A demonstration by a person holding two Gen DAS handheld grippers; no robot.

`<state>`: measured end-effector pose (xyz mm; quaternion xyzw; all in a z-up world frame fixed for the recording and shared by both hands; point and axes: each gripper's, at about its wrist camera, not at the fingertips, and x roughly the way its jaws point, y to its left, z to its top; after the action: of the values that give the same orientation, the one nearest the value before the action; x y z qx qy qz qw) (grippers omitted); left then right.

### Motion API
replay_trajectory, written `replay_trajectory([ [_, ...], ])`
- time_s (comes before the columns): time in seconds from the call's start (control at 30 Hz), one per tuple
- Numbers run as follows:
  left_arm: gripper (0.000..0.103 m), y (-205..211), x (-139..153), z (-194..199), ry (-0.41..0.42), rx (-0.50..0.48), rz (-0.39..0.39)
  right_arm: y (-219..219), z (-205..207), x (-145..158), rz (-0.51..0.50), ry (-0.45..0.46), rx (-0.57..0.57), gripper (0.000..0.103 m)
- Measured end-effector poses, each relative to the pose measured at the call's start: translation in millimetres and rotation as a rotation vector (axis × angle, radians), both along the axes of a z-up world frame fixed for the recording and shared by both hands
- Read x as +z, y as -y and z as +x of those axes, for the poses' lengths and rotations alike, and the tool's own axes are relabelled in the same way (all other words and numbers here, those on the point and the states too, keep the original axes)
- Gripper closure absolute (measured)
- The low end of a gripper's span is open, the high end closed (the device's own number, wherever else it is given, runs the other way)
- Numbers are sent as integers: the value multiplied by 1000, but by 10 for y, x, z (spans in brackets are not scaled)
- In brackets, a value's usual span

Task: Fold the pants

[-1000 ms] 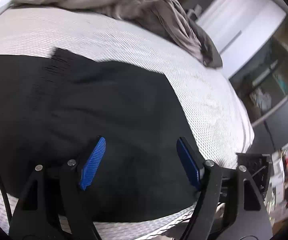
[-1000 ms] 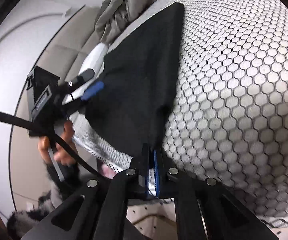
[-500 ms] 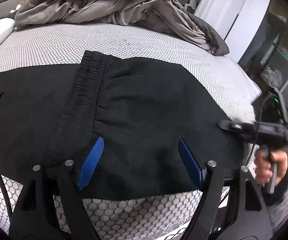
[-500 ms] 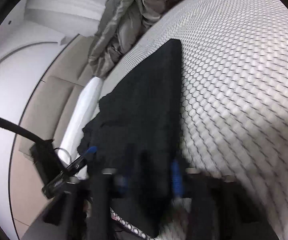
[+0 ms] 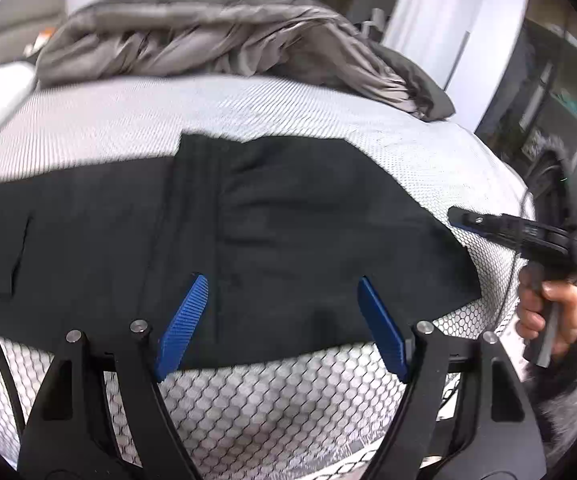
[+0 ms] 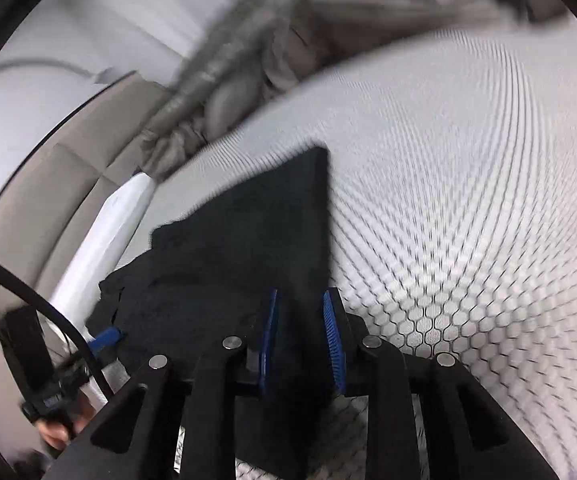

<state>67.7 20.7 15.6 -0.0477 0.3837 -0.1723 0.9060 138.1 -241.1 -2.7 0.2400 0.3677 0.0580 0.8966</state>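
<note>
The black fabric pants (image 5: 224,240) are spread flat across the white honeycomb-patterned mattress (image 5: 272,408), near its front edge, with the gathered waistband running up the middle. Above their near edge the left claw (image 5: 280,320) is seen with its blue ribbed pads (image 5: 182,326) set wide apart and nothing gripped between them. A crumpled grey blanket (image 5: 224,48) is heaped at the far side of the bed. At the right, the right claw (image 6: 300,336) is seen with its jaws opening; a fold of the pants lies between its pads, no longer pinched.
</note>
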Motion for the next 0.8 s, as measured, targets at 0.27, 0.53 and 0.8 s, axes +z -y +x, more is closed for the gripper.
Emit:
replay_trajectory([
  [0.27, 49, 454, -428, 167, -75, -170, 113, -876, 163, -262, -142, -35, 239, 78],
  [0.53, 52, -63, -420, -50, -49, -167, 64, -508, -95, -403, -423, -50, 153, 79],
  [0.8, 49, 170, -118, 26, 32, -108, 86, -389, -234, -40, -286, 85, 68, 59],
])
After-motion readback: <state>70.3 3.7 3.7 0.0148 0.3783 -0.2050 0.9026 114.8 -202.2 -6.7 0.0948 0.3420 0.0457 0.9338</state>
